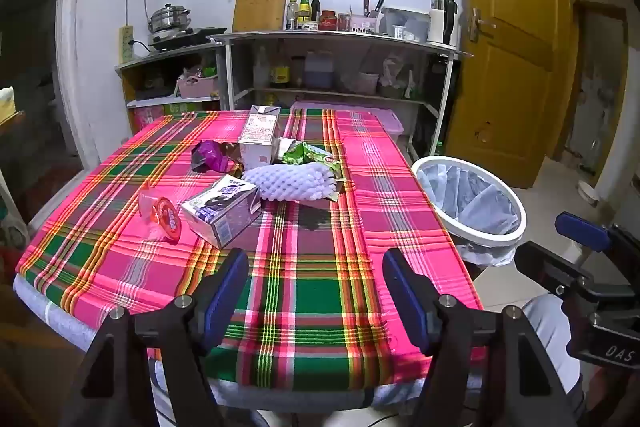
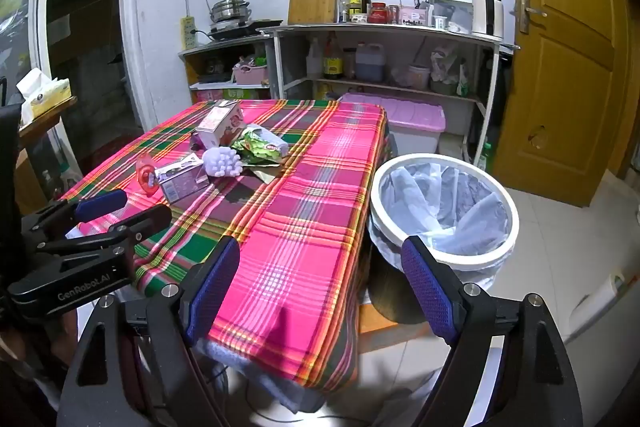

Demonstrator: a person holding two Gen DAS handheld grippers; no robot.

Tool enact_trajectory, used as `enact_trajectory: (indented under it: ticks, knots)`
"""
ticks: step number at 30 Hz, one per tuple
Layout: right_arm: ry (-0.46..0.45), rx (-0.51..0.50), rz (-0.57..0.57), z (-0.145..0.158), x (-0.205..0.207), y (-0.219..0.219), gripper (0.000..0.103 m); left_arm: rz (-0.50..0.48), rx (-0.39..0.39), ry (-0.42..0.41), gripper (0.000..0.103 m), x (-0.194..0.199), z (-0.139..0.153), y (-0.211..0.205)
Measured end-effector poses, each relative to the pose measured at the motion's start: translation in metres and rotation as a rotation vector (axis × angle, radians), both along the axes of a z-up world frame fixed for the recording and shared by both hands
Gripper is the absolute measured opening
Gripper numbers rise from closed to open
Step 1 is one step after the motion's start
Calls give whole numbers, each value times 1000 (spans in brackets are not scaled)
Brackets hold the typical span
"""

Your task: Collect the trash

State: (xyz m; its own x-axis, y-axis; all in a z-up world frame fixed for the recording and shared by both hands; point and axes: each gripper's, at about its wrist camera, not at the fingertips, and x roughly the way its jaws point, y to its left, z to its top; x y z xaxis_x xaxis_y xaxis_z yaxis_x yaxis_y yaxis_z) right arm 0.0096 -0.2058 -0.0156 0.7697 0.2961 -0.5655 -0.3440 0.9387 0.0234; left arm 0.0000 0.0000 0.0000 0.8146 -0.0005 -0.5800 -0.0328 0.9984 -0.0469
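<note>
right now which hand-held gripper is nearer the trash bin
Right. The right hand-held gripper sits just short of the trash bin, at the table's corner; the left hand-held gripper is over the tablecloth, farther to the bin's left.

Two cartons (image 1: 224, 211) (image 1: 258, 137), two wrappers (image 1: 210, 157) (image 1: 310, 155), one foam net (image 1: 294, 181), one cup (image 1: 166, 217), one bin (image 1: 468, 203).

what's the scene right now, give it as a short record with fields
table: plaid cloth, trash clustered toward the far left part
trash items: purple carton lying on its side, red-lidded cup beside it, white foam net, green wrapper, purple wrapper, upright pink carton
bin: white-rimmed bin with a liner, on the floor at the table's right side; no trash visible in it
left gripper: open, holding nothing, over the near table edge
right gripper: open, holding nothing, between the table corner and the bin
</note>
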Motion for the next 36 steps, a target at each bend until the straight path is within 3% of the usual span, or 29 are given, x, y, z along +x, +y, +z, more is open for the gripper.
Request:
enact_trajectory:
  ticks: [36]
  knots:
    - [-5, -1, 0, -1, 0, 1, 83, 3, 1, -43, 69, -8, 8, -1]
